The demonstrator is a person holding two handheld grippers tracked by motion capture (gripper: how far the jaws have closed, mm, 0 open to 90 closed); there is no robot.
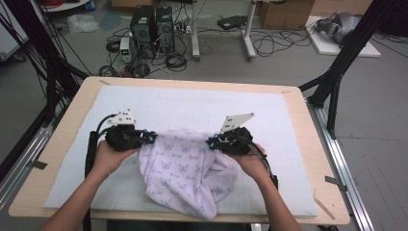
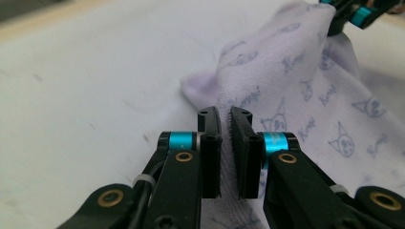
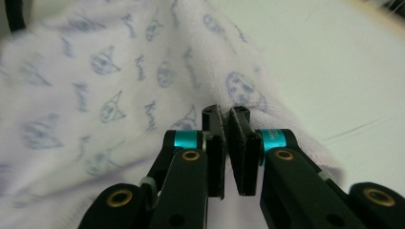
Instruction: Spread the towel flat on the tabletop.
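Lilac printed towel (image 1: 185,175): soft, light, floppy, bunched at near edge of table (image 1: 62,144), partly hanging over. Best hold = hem corners. Left gripper (image 1: 150,138) and right gripper (image 1: 211,142) both clamped on towel edge. Gripper views confirm pinch of fabric (image 2: 267,90) (image 3: 143,62); high view adds sag between the two.

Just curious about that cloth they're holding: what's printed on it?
The cloth is pale lilac with small blue-grey cat faces and script words, clearest in the right gripper view.
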